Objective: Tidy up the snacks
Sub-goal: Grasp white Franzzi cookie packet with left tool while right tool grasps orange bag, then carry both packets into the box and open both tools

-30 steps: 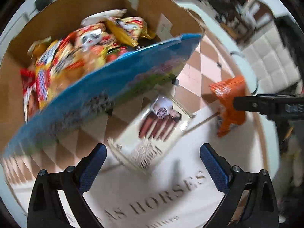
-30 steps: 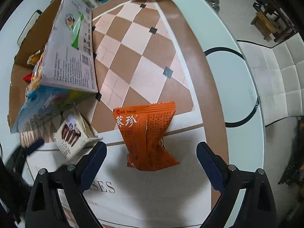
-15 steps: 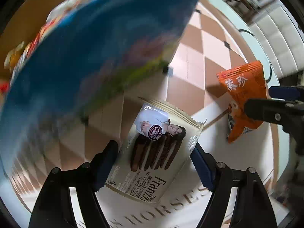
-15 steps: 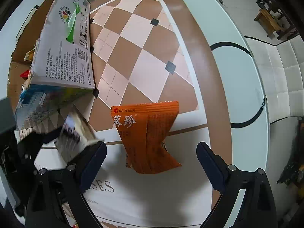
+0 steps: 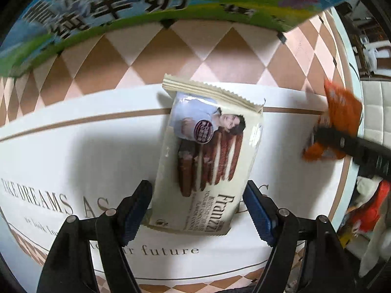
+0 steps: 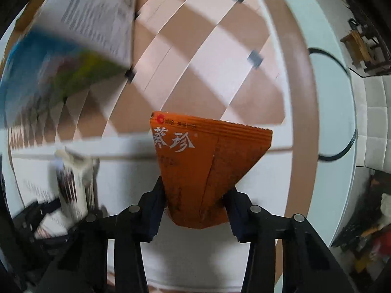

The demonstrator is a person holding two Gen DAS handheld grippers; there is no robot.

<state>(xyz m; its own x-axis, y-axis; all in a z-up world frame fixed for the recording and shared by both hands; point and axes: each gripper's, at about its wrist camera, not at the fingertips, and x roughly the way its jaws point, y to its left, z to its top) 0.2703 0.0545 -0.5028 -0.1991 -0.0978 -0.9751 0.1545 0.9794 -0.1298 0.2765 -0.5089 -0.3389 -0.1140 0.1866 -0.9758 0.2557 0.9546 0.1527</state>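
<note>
A round table (image 5: 73, 146) under a cloth of brown and pink diamonds with a white lettered panel fills both views. At its far left stands a box (image 5: 171, 0) with a blue and green printed side; its inside is out of sight here, so what it already holds cannot be told. Two snacks are in hand and neither is in the box yet, so as I read it the pick-up is under way and the carry and the drop remain. The cream wafer pack (image 5: 207, 156) lies on the white panel near the middle, its far end reaching the brown line. The left gripper (image 5: 198, 210) has just been closing and stands about half open, the near end of the pack between its blue pads; the pads look to be at the pack's edges, yet whether they press I cannot tell. The orange pouch (image 6: 207, 171) sits to the right of the wafer pack. The right gripper (image 6: 195, 207) has just been closing on it and is narrow, pinching the pouch's near end so that the far end fans out above the jaws.
</note>
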